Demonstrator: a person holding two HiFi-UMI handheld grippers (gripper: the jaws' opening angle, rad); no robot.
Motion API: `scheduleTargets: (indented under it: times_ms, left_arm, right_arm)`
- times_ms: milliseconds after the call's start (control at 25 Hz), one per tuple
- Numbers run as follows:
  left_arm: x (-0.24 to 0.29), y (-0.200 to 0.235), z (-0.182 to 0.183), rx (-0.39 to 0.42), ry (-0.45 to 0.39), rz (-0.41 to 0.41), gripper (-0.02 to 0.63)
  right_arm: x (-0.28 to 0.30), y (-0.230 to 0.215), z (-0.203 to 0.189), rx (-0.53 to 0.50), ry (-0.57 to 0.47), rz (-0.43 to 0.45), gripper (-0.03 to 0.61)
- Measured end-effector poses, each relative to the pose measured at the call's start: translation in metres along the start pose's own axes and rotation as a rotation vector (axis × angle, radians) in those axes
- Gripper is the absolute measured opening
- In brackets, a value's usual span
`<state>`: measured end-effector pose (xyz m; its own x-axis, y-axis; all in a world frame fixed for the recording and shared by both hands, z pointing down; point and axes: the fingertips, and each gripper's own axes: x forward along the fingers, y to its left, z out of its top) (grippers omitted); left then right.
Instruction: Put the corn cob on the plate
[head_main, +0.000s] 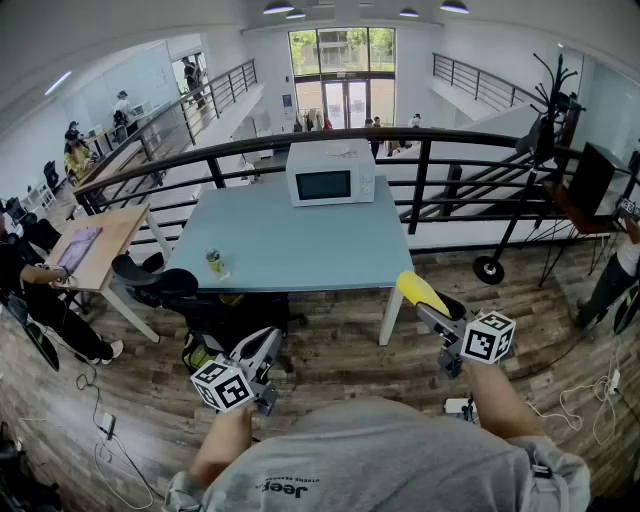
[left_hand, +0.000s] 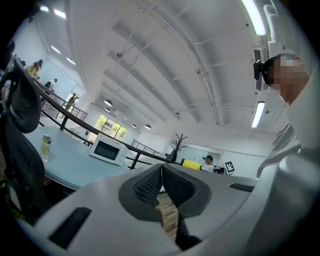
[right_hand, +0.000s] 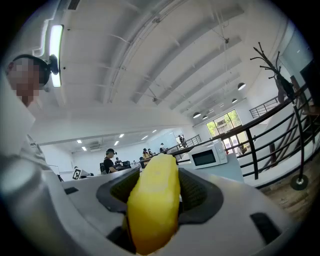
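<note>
1. A blue table (head_main: 300, 240) stands ahead of the person, backed by a black railing (head_main: 420, 140)
2. On the table: a white microwave (head_main: 331, 173) at the far edge and a small can (head_main: 214, 262) near the front left corner. The remainder of the top is bare
3. A black office chair (head_main: 170, 285) stands against the table's near left edge, between the left gripper (head_main: 270, 342) and that part of the table
4. A wooden desk (head_main: 100, 245) sits to the left of the table, with seated people beside it. A black coat stand (head_main: 545, 120) stands at the right, by the railing
5. Only wooden floor (head_main: 340, 350) lies between the person and the table's near right side
6. The corn cob (head_main: 420, 290) is pinched lengthwise in the right gripper (head_main: 428, 308), its yellow tip sticking out past the jaws. It hangs in the air just short of the table's near right corner, above the floor
7. In the right gripper view the cob (right_hand: 154, 200) fills the gap, with both dark pads pressed against its sides
8. The left gripper view shows that claw (left_hand: 161, 172) pressed together with nothing between the pads
9. Both forearms reach forward from the torso. The right forearm (head_main: 495, 395) extends further out than the left forearm (head_main: 225, 440). Each gripper points towards the table, marker cube to the rear
</note>
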<state>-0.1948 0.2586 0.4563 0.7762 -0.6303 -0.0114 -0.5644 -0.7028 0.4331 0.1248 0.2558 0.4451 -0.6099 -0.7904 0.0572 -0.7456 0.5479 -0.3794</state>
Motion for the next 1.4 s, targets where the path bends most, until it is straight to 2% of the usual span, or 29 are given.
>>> scheduleTargets:
  times_ms: [720, 1040, 1400]
  left_arm:
    - [0.034, -0.017, -0.004, 0.014, 0.014, -0.01, 0.021]
    - [0.061, -0.056, -0.015, 0.024, 0.018, -0.015, 0.021]
    - [0.086, -0.105, -0.052, 0.012, 0.028, -0.015, 0.021]
  right_arm:
    - [-0.012, -0.022, 0.012, -0.04, 0.009, -0.007, 0.252]
    - [-0.05, -0.041, 0.023, -0.039, 0.005, 0.013, 0.252]
    - [-0.092, -0.059, 0.022, -0.046, 0.025, 0.049, 0.252]
